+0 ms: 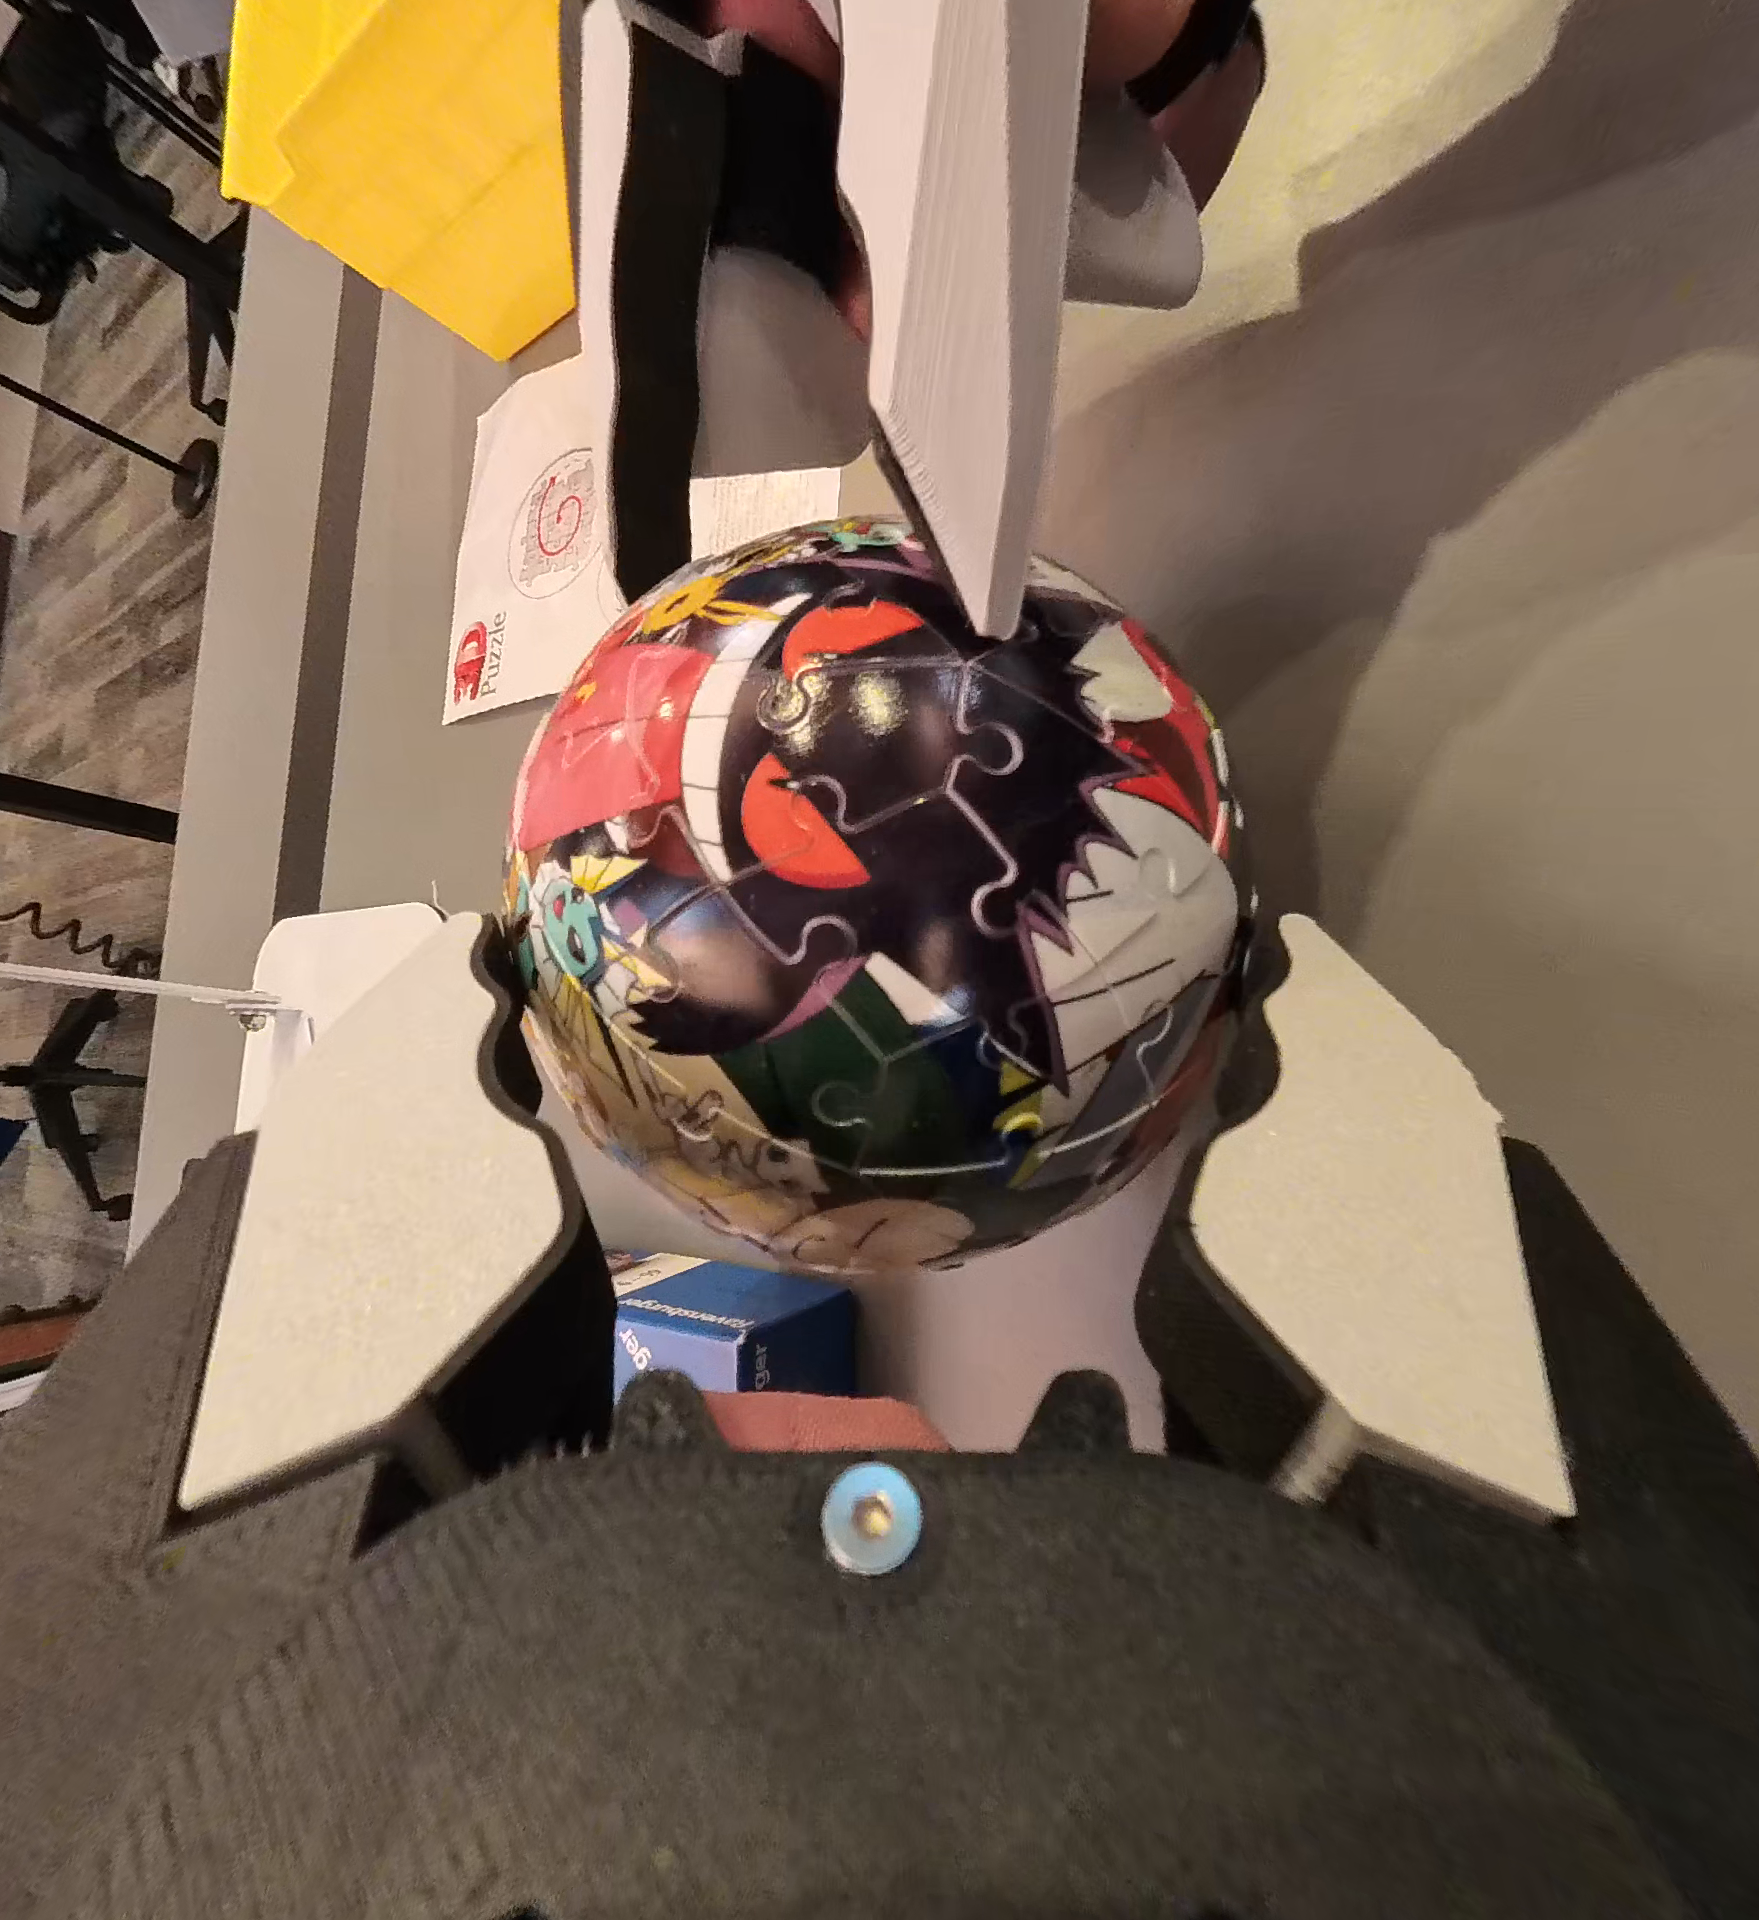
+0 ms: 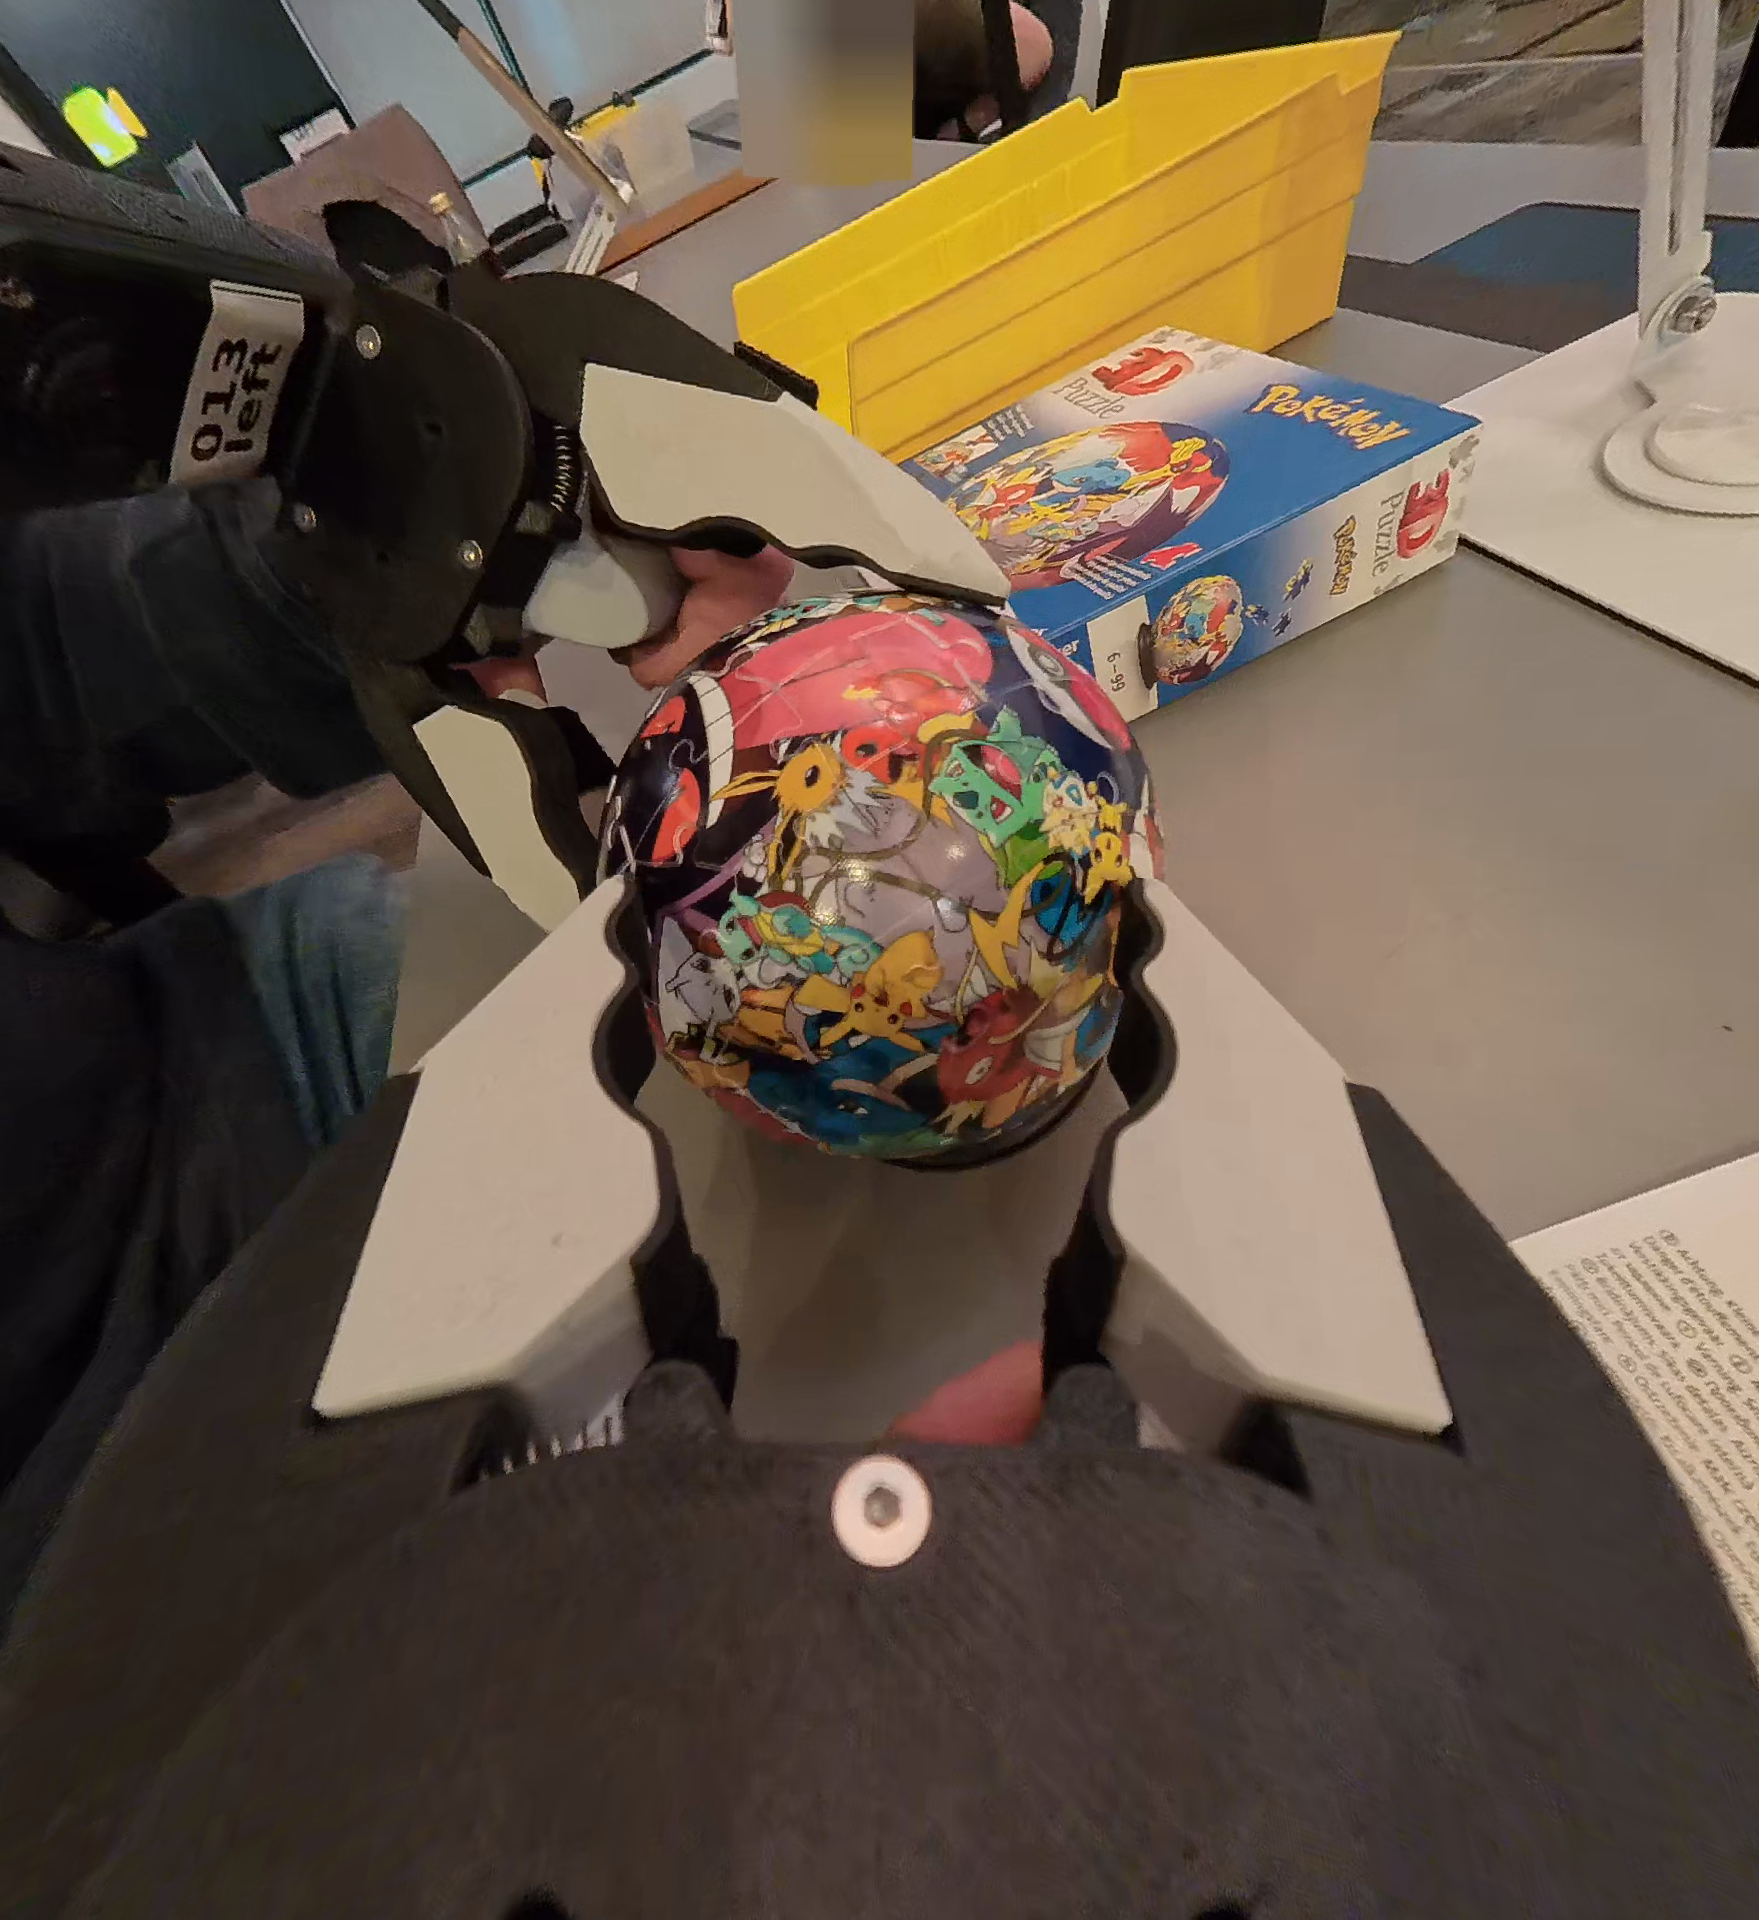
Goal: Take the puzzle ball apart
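Observation:
The puzzle ball [image 1: 875, 894] is a whole sphere of glossy interlocked pieces with cartoon prints. It is held above the grey table [image 2: 1426, 883]. My left gripper [image 1: 870, 966] is shut on the ball, one fingertip on each side. My right gripper [image 1: 823, 597] comes in from the top of the left wrist view and presses its tips on the ball's far side. In the right wrist view the ball [image 2: 885, 873] sits between my right gripper's [image 2: 883, 914] fingertips, shut on it. The left gripper [image 2: 787, 738] clamps it from the upper left.
A yellow bin [image 2: 1062, 260] stands at the back of the table. A blue puzzle box [image 2: 1218, 499] lies just behind the ball. A printed instruction sheet [image 2: 1706, 1403] lies at the right. A white stand base [image 2: 1706, 436] sits on a white mat at the far right. Spacing between my two grippers at the tips: around 5 centimeters.

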Demonstrator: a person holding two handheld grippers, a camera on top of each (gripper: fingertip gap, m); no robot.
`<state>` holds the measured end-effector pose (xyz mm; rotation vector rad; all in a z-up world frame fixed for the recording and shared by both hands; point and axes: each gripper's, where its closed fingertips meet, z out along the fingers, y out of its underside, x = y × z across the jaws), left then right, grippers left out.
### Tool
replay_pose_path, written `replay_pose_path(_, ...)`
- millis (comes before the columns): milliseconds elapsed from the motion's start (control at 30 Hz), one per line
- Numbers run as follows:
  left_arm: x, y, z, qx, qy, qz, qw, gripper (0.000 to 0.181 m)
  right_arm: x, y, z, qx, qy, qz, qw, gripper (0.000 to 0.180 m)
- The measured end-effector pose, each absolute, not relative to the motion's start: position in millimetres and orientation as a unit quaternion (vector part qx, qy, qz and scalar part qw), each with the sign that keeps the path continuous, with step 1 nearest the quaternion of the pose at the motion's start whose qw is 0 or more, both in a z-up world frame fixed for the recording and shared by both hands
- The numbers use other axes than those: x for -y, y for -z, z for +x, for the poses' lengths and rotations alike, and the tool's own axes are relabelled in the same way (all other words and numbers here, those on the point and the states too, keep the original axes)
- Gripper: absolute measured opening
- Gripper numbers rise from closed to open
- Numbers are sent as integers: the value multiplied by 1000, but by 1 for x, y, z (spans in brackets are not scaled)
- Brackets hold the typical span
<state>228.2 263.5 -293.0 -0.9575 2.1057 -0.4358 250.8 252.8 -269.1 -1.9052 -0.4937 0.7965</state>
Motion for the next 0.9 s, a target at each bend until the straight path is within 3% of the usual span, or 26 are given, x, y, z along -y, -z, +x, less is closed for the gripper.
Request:
replay_pose_path(133,-264,293,228,-830,164,-375,379,128,-250,266,252,220,-293,-800,476,85)
replay_pose_path(200,-264,293,228,-831,164,-375,377,127,-248,256,258,229,-260,-806,481,68)
replay_pose_path(367,-265,294,228,-832,158,-376,375,128,-241,225,273,244,-163,-820,492,71)
replay_pose_path(533,-273,295,228,-835,131,-378,378,128,-247,268,249,257,-146,-853,430,76)
replay_pose_path(833,-273,295,229,-832,134,-381,380,127,-233,189,282,238,-51,-831,500,59)
replay_pose_path(900,-272,294,229,-832,135,-382,380,127,-238,202,280,243,-50,-841,482,52)
